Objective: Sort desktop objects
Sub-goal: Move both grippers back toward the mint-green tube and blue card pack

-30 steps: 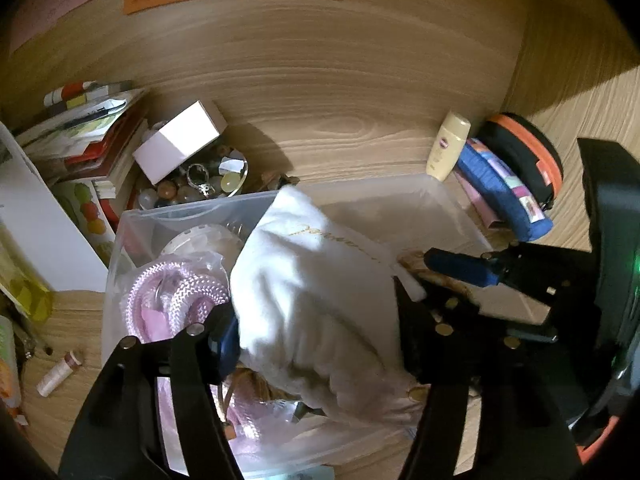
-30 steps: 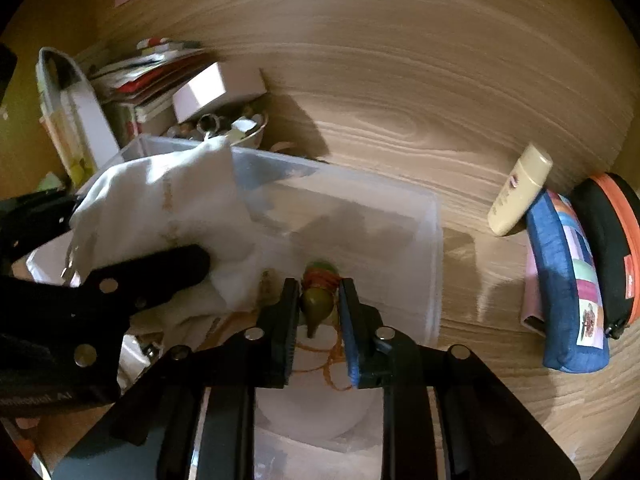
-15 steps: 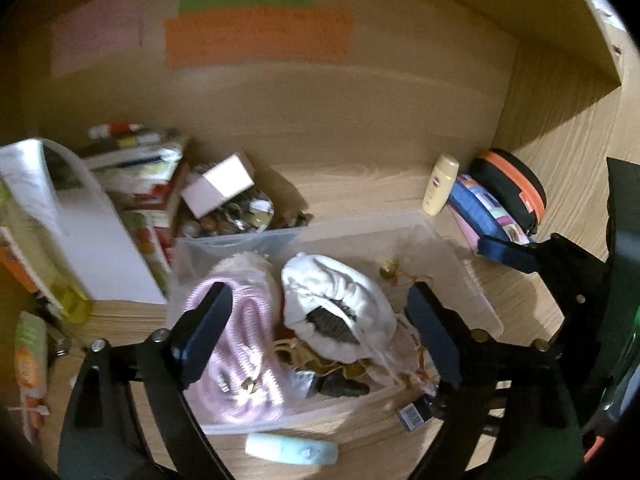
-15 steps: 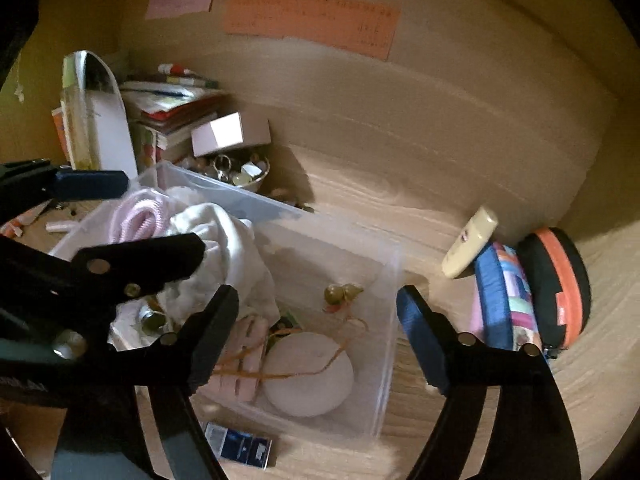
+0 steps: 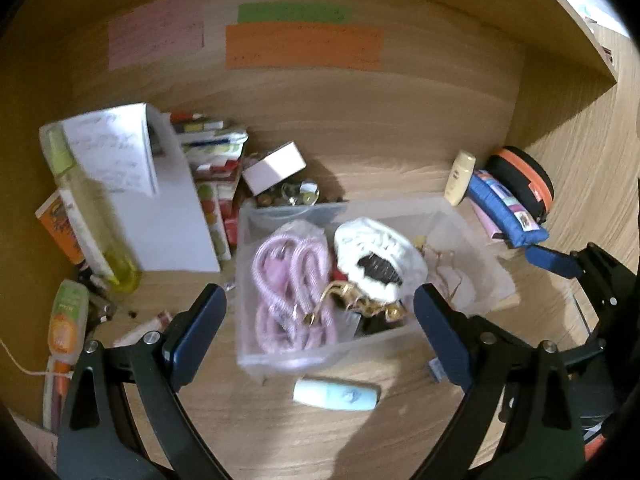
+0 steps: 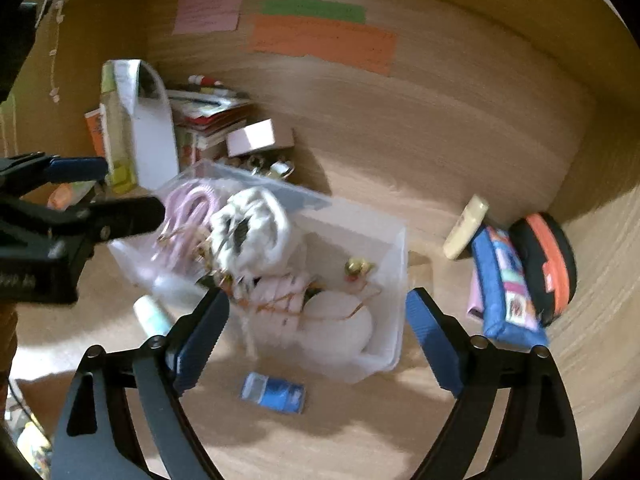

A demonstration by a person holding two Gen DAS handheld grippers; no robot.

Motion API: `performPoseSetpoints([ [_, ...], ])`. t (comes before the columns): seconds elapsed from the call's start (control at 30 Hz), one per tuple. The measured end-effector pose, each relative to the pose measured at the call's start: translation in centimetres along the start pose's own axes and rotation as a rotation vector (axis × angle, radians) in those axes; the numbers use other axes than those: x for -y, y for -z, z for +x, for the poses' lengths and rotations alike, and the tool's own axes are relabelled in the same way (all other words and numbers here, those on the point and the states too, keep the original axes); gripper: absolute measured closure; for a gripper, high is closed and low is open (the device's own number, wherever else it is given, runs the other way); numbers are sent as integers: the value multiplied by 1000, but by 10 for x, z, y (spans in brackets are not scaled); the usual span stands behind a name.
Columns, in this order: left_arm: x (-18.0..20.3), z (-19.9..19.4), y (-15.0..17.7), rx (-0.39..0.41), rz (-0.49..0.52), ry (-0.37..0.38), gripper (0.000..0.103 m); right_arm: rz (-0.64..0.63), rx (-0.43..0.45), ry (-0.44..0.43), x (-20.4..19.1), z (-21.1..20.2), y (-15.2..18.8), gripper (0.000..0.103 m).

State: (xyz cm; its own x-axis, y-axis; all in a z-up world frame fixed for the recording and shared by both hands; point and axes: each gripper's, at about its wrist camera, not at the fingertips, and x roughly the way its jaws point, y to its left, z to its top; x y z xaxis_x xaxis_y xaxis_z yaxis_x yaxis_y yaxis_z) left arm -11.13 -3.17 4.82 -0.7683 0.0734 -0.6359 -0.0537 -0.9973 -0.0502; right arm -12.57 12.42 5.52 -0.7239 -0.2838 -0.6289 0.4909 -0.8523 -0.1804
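Both hand-held grippers wide open, empty: left [image 5: 320, 320], right [image 6: 316, 316]. Clear bin [image 5: 472, 236] on worktop [image 5: 380, 160] holds white pouch [image 5: 376, 256], pink cord [image 5: 292, 288]

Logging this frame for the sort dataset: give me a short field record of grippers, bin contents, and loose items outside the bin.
left gripper: open, empty, above the bin
right gripper: open, empty, above the bin
bin: clear plastic bin on the wooden desk
in bin: pink cord, white pouch, small gold gourd
outside, in front of the bin: pale blue tube, small blue packet
outside, right of the bin: cream bottle, blue pencil case, black and orange case
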Motion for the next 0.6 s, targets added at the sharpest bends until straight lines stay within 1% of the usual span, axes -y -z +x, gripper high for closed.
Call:
performPoseSetpoints([
  [0.2, -11, 2, 23, -47, 6, -35, 7, 0, -56, -19, -8, 5, 25, 13],
  [0.4, -20, 13, 53, -132, 9, -41, 7, 50, -155, -53, -3, 22, 50, 13],
  [0.53, -17, 23, 73, -186, 36, -51, 7, 112, -233, -127, 2, 37, 63, 13],
  [0.6, -12, 28, 84, -220, 62, -43, 7, 149, -274, -191, 5, 44, 67, 13],
])
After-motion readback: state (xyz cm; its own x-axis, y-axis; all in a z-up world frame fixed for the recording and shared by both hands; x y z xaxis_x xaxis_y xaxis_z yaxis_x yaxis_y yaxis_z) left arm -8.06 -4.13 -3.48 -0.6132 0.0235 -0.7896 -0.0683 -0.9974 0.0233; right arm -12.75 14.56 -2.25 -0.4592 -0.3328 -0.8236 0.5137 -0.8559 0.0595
